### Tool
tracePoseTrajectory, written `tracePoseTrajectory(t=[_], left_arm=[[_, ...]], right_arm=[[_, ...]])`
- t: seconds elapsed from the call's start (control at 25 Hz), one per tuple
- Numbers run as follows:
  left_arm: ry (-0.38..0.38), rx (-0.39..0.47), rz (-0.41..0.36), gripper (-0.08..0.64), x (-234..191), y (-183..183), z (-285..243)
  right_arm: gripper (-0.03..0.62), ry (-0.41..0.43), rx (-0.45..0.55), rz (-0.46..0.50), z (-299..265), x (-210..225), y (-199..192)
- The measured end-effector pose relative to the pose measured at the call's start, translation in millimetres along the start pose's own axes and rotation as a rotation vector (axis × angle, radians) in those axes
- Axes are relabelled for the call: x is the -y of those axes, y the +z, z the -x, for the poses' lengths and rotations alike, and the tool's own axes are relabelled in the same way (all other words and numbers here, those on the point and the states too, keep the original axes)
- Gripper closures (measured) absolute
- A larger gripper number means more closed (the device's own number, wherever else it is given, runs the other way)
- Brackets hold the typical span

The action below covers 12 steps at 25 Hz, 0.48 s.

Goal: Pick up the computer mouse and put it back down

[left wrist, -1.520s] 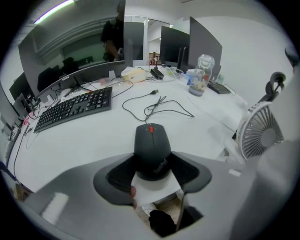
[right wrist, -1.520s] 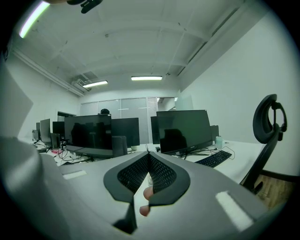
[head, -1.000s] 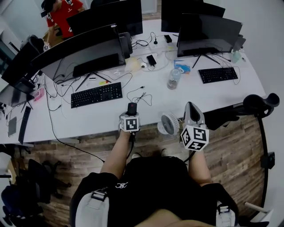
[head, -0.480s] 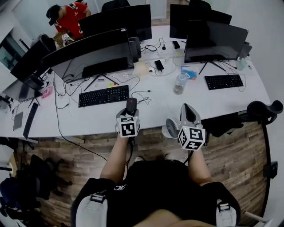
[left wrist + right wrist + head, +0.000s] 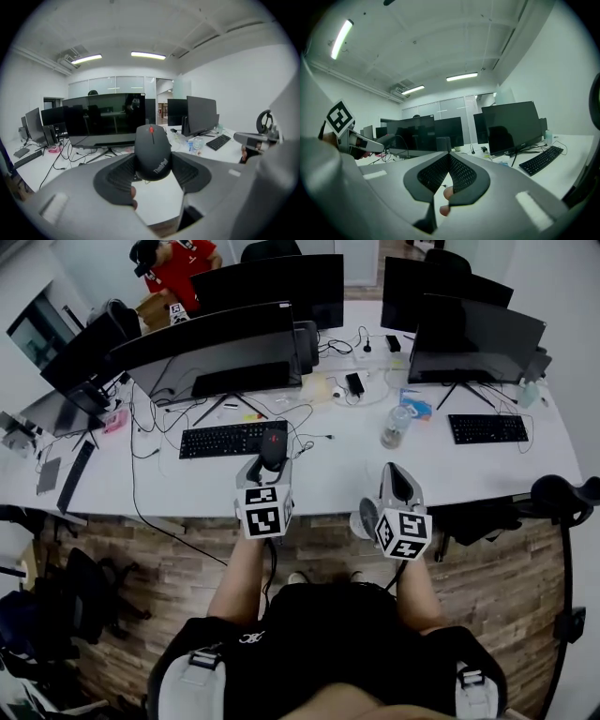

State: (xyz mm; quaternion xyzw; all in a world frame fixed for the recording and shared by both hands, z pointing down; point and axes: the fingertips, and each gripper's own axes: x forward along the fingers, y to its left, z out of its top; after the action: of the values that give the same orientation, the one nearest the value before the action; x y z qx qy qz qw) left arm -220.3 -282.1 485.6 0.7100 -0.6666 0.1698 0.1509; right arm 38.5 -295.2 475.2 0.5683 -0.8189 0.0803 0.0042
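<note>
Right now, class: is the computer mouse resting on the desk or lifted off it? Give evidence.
Lifted. The left gripper is shut on the computer mouse, pads pressing both sides, with the white desk visible below it.

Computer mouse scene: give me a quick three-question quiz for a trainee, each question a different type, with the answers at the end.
1. True or false: the right gripper has its jaws wide apart.
2. Which one holds the computer mouse? A: the left gripper. B: the right gripper. C: neither.
3. Fill in: the mouse's scroll wheel is coloured ____.

Key: 1 false, its jaws are closed with nothing between them; 2 A; 3 red.
</note>
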Motion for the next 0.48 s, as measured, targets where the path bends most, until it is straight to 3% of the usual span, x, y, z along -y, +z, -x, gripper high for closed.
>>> tracePoseTrajectory(t=[0.24, 0.48], left_arm=[[0.016, 0.058, 0.008, 0.270, -4.5, 21.0, 16.1], [0.013, 0.040, 0.017, 0.270, -4.6, 14.9, 14.3]], right_arm=[[0.594, 0.021, -0.006, 0.001, -3.1, -5.6, -1.4], [0.594, 0.019, -0.005, 0.001, -2.2, -4.8, 0.0]])
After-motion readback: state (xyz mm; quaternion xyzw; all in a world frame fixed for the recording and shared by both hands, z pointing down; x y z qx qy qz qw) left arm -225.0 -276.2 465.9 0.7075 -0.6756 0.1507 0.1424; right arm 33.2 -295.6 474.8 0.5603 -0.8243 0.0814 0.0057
